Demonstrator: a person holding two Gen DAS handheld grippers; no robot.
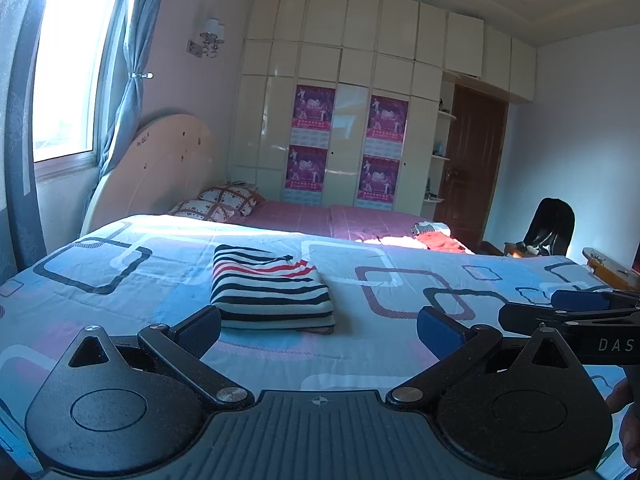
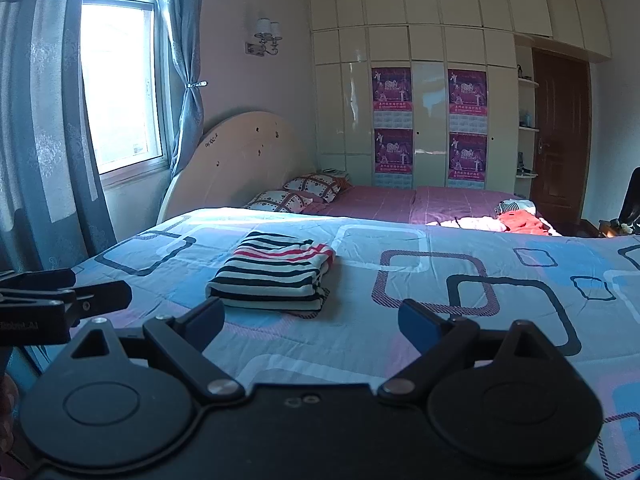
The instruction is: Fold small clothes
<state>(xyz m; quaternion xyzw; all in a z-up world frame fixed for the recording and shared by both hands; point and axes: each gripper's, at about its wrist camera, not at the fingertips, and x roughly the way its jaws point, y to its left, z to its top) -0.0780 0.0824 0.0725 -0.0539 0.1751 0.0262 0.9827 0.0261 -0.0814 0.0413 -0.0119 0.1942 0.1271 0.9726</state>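
A striped garment [image 1: 272, 286] is seen folded flat on the blue patterned quilt [image 1: 400, 248], just ahead of both tools. The left gripper [image 1: 318, 330] is held wide apart, nothing between its fingers; the right gripper [image 2: 312, 322] likewise spread and empty

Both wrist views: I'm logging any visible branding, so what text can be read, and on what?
"DAS": white letters on the right tool's body, cut off by the frame edge.
White lettering on the left tool's body: too blurred to read.
Purple posters on the wardrobe: print too small.
Headboard marks: illegible.
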